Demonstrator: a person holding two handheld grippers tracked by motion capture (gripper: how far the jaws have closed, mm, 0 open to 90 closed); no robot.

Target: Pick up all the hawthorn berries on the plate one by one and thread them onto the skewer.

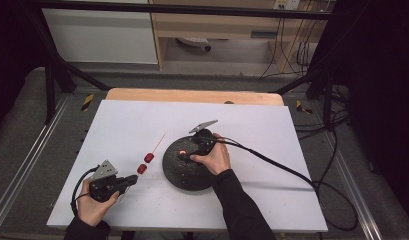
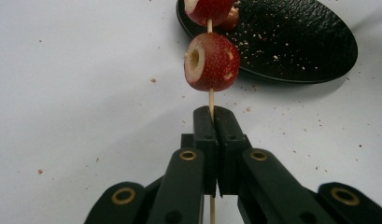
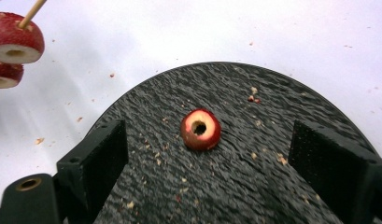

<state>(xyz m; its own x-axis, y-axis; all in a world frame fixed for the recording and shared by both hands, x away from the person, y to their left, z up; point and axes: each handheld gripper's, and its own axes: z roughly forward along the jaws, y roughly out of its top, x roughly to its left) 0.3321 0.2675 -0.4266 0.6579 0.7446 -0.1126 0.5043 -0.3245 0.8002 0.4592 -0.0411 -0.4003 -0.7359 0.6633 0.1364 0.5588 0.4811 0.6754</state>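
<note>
Hovering right tongs (image 3: 205, 163) over fruit (image 3: 201, 129)

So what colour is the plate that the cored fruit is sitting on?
The plate is black with a rough, pebbled texture, under the red cored fruit. The right gripper view shows it best.

light: we see even overhead brightness on white table (image 1: 142, 125)
surroundings: dark beyond table
blur: soft near plate (image 3: 254, 196) front edge
shadows: faint
</note>
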